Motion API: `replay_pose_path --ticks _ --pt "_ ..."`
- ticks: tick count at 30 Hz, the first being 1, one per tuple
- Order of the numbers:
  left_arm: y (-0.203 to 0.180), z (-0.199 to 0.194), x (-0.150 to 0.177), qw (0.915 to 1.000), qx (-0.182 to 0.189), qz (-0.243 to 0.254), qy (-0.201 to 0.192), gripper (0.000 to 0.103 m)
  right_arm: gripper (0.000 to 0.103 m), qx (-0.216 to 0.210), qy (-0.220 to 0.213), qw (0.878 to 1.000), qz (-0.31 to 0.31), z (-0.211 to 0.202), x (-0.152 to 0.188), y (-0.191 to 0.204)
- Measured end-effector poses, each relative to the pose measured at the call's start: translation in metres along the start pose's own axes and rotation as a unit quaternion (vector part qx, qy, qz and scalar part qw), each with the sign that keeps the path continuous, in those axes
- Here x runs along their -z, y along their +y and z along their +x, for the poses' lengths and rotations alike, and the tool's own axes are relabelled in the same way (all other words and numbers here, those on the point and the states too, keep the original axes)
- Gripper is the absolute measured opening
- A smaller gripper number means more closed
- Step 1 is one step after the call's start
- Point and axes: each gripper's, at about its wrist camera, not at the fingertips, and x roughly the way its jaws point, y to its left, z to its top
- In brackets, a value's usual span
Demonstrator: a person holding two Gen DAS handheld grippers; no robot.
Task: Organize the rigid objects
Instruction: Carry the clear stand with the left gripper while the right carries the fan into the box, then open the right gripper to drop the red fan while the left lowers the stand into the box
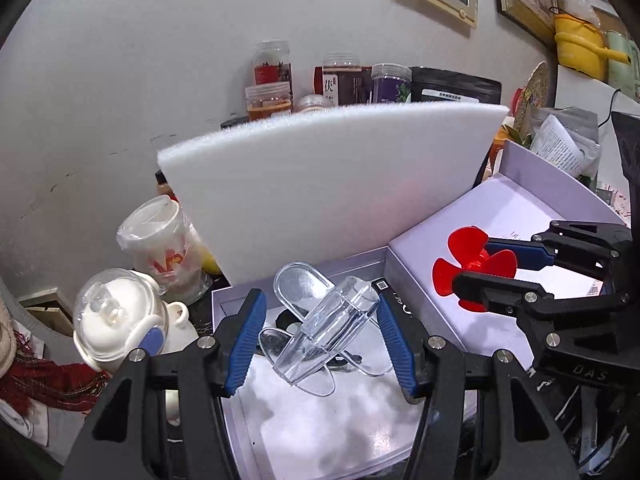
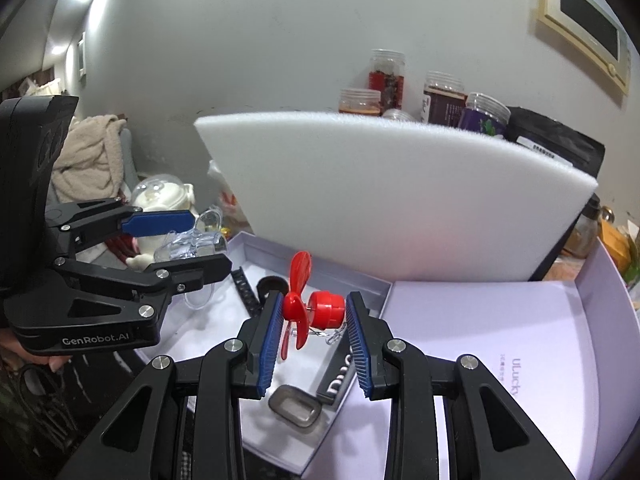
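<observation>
Foam slab (image 1: 328, 184) across mid-frame in both views, white, leaning upright over the white boxes (image 2: 500, 320), jars (image 1: 272, 76) lined up behind it along the wall.

Seen only from the left wrist: plastic-wrapped cup (image 1: 160, 248) at left centre, round white teapot (image 1: 116, 316) under a clear dome at lower left, yellow pot (image 1: 580, 46) at upper right. Seen only from the right wrist: beige blanket (image 2: 90, 156) at far left, small smoky clear case (image 2: 296, 406) at lower centre in the open box, black strap (image 2: 248, 292) lying beside it.

Left gripper (image 1: 320, 332) at lower centre of its own view, jaws about half apart and clamped on a clear plastic piece (image 1: 320, 332), a ribbed tube with rounded flat wings, tilted, held over the open box. Same gripper at left in the right view.

Right gripper (image 2: 314, 320) at lower centre of its own view, jaws narrow, pressing on a red fan (image 2: 316, 312): three-blade propeller on a short round motor cap, thin wires hanging below, held over the box edge. From the left wrist, blades face the camera at right centre.
</observation>
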Motion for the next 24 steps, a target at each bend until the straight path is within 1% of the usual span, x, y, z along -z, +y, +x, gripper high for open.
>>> replay_pose_path --ticks 9,13,20,24 --pt "0.006 0.038 0.003 0.9996 0.010 -0.007 0.026 0.057 0.032 0.002 0.025 1.000 0.003 0.031 0.004 -0.007" --pt "0.005 0.052 0.006 0.9992 -0.002 0.001 0.040 0.057 0.032 0.005 0.042 0.999 0.010 0.048 0.008 -0.010" --pt "0.003 0.078 0.012 0.9973 -0.009 0.010 0.072 0.057 0.032 0.007 0.073 0.997 0.009 0.068 0.013 -0.013" --pt "0.001 0.086 0.013 0.9967 -0.012 0.012 0.079 0.057 0.032 0.013 0.084 0.996 0.008 0.075 0.015 -0.014"
